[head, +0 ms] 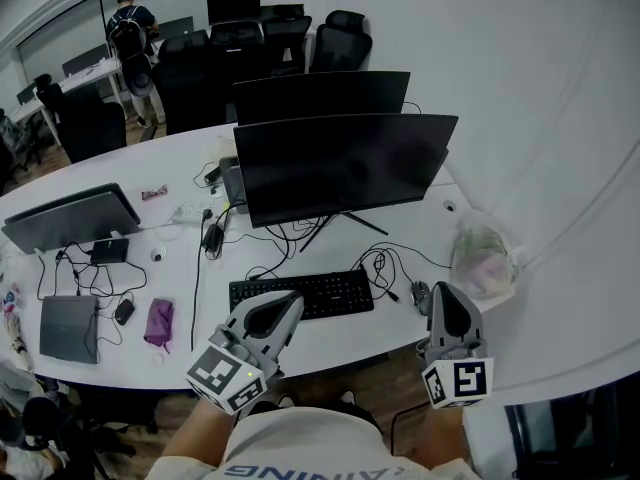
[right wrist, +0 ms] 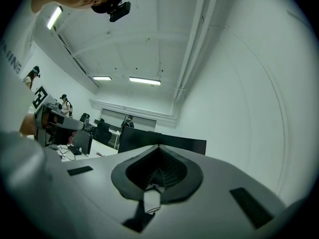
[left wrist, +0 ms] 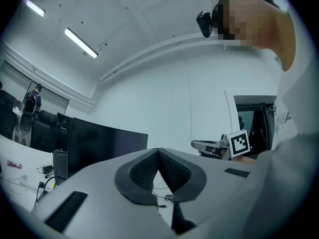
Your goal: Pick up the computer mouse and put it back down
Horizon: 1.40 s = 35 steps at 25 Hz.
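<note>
The small dark computer mouse [head: 421,295] lies on the white desk [head: 560,308], just right of the black keyboard [head: 300,294], with its cable looping behind it. My right gripper [head: 447,290] hovers level close beside the mouse on its right, jaws shut with nothing between them; in the right gripper view the right gripper [right wrist: 158,148] shows its tips meeting. My left gripper [head: 293,301] is held over the keyboard's front edge, also shut and empty, and the left gripper [left wrist: 158,151] has its pads pressed together in its own view.
Two dark monitors [head: 340,168] stand behind the keyboard, with tangled cables [head: 290,238] under them. A clear plastic bag [head: 483,260] sits at the right. A laptop [head: 70,218], a grey box [head: 68,328] and a purple pouch [head: 158,321] lie at the left. A person [head: 128,28] stands far back.
</note>
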Each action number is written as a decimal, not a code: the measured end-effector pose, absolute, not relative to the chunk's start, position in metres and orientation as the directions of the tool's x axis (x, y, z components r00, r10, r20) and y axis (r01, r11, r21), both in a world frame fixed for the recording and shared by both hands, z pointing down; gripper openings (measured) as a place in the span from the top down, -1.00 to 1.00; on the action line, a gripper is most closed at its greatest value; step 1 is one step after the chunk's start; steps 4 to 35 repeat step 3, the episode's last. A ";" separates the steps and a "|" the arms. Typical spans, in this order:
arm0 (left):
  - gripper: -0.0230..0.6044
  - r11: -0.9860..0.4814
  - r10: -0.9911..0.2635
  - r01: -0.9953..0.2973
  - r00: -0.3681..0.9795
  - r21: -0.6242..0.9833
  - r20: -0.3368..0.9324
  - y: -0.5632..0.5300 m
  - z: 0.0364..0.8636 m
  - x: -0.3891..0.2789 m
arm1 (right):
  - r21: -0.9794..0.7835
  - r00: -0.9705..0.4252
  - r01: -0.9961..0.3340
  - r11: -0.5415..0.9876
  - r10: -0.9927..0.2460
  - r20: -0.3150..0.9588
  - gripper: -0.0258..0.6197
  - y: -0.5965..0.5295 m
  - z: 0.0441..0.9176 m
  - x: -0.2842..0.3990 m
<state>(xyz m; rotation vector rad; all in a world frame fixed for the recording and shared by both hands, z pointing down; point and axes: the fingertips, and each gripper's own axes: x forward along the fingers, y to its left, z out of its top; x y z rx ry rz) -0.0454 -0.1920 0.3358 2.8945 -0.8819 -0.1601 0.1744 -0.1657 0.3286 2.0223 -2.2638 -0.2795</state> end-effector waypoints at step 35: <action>0.91 -0.823 -0.563 -0.551 0.824 0.138 -0.069 -0.191 0.336 -0.044 | 0.197 -0.118 -0.975 0.106 -0.992 -0.050 0.86 -0.165 0.329 0.177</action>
